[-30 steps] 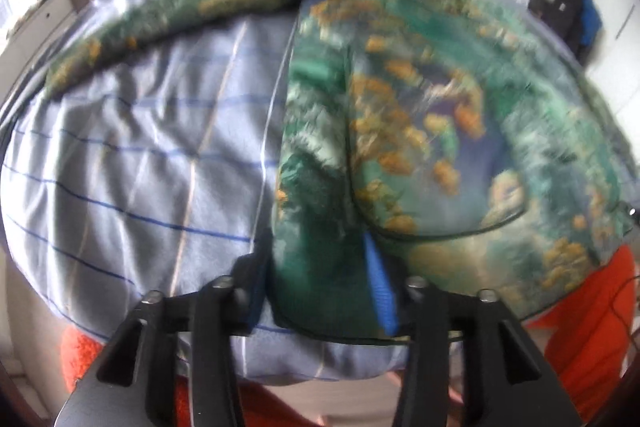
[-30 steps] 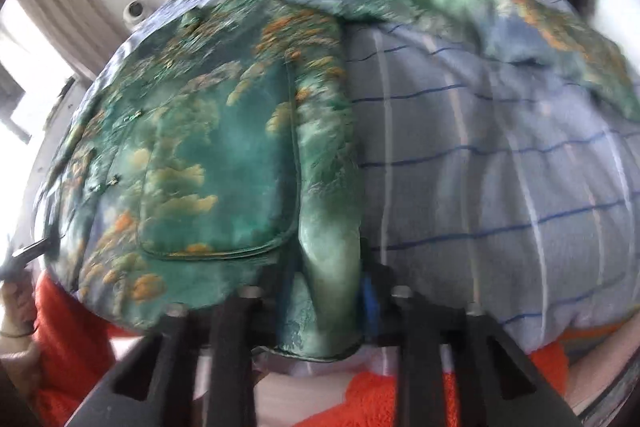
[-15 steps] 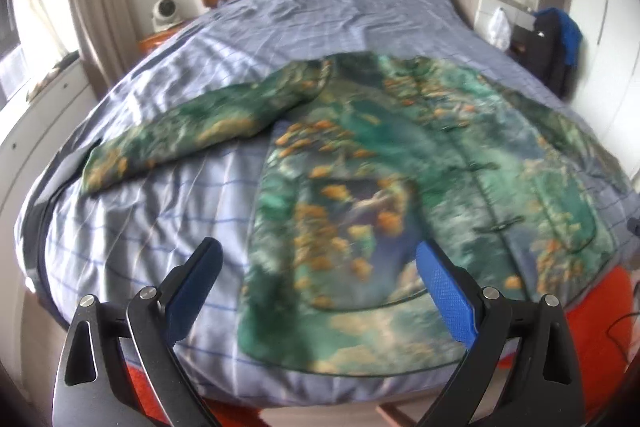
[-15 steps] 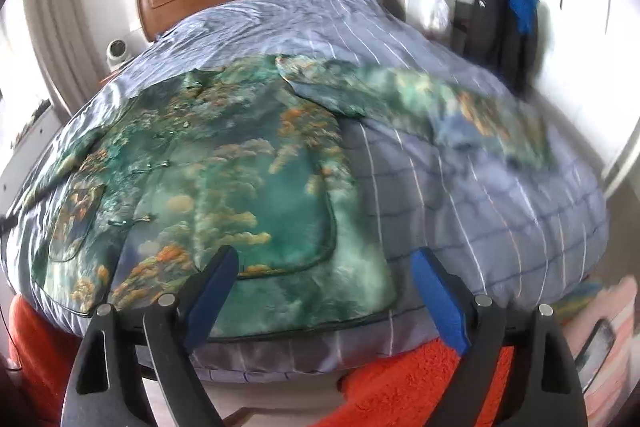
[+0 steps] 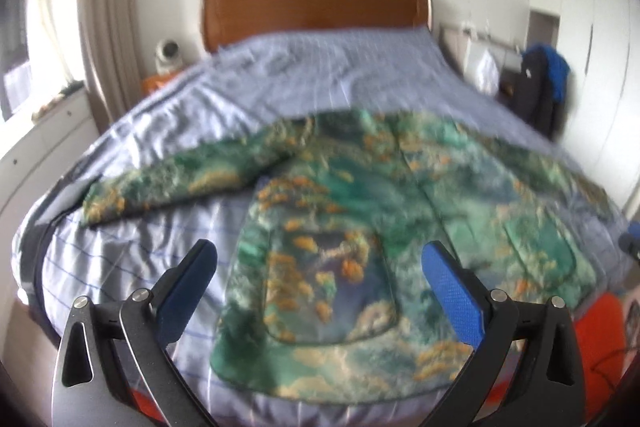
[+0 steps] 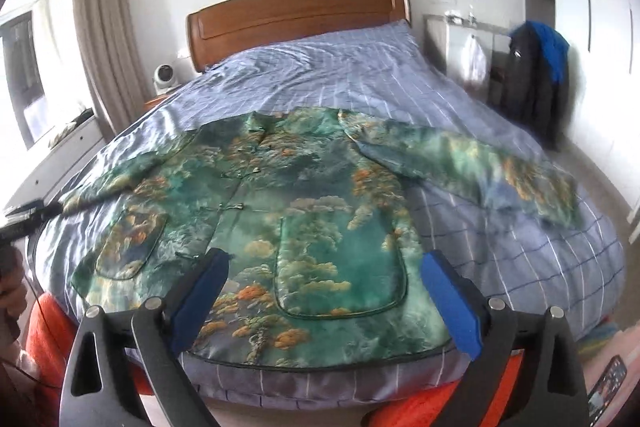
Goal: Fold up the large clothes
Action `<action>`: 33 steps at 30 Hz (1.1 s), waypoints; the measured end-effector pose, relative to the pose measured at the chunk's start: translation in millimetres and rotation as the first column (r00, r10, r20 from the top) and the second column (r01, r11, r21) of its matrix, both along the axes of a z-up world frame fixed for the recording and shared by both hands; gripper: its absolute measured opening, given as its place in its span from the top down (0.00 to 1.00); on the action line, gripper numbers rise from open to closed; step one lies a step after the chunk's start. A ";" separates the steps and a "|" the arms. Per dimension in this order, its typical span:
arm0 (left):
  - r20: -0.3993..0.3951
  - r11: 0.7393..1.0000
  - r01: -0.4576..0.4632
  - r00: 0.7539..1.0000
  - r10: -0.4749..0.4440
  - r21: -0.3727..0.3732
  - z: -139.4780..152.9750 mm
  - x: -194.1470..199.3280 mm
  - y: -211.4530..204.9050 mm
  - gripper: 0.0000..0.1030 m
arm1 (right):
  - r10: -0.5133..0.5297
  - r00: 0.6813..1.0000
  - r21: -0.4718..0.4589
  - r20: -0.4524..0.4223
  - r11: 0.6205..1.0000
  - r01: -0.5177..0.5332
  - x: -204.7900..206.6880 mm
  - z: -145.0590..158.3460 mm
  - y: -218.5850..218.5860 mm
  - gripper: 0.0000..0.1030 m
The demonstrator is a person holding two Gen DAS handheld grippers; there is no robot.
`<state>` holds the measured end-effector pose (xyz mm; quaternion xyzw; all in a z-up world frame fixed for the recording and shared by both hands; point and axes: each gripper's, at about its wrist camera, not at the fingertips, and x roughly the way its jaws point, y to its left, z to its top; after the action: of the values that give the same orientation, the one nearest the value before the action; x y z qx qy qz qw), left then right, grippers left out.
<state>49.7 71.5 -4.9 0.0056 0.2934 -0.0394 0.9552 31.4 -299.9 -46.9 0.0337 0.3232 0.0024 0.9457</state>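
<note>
Jacket (image 6: 304, 227) flat beyond both hand-held grippers.

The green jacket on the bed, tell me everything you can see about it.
The jacket is shiny green fabric printed with orange and cream trees. It lies flat, front up, on the striped bedsheet, collar toward the headboard, both sleeves spread out sideways. It has knot buttons down the middle, dark piping and two patch pockets near the hem, which reaches the bed's near edge. Neither gripper touches it.
</note>
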 end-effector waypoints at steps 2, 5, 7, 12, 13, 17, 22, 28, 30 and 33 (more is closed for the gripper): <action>0.024 1.000 -0.005 1.000 0.005 -0.018 -1.5 -3.0 1.0 0.01 | 0.042 0.999 -0.020 0.029 0.999 -0.042 -5.2 0.5 6.4 0.07; -0.017 0.998 0.004 1.000 -0.005 -0.068 -8.5 -0.3 1.9 0.01 | 0.068 0.997 -0.043 0.027 0.997 -0.067 -6.3 -2.2 13.1 0.07; -0.039 0.995 0.010 0.999 -0.013 -0.098 -15.1 -0.1 0.5 0.01 | 0.082 0.996 -0.024 0.019 0.996 -0.081 -5.3 -5.6 14.6 0.07; -0.109 0.996 0.052 0.992 -0.060 -0.073 -28.4 0.3 -13.5 0.01 | 0.089 0.996 -0.026 0.028 0.996 -0.089 -6.0 -7.9 19.5 0.07; -0.134 0.996 0.060 0.989 -0.068 -0.063 -31.3 1.9 -17.1 0.01 | 0.095 0.995 -0.033 0.034 0.995 -0.093 -6.0 -7.4 21.4 0.07; -0.159 0.998 0.070 0.985 -0.070 -0.006 -36.0 2.4 -26.4 0.01 | 0.109 0.992 -0.056 0.057 0.993 -0.106 -6.4 -6.4 27.8 0.07; -0.098 0.991 0.070 0.993 -0.059 0.112 -32.9 -6.0 -35.0 0.01 | 0.107 0.990 -0.089 0.093 0.991 -0.099 -8.6 -6.0 30.4 0.02; -0.095 0.991 0.076 0.993 -0.066 0.111 -32.9 -7.8 -33.6 0.01 | 0.109 0.989 -0.150 0.100 0.984 -0.094 -7.0 -10.5 33.1 0.00; -0.096 0.992 0.058 0.994 -0.047 0.109 -34.0 -7.4 -31.4 0.01 | 0.112 0.991 -0.146 0.078 0.984 -0.100 -4.2 -15.2 33.6 0.00; -0.095 0.993 0.035 0.995 -0.024 0.113 -35.7 -6.8 -28.1 0.01 | 0.134 0.990 -0.155 0.039 0.980 -0.127 -1.6 -24.1 38.5 0.00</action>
<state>42.8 43.4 -40.5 0.0629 0.3395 -0.0367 0.9378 29.9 -261.4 -71.0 -0.0600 0.3005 0.0406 0.9510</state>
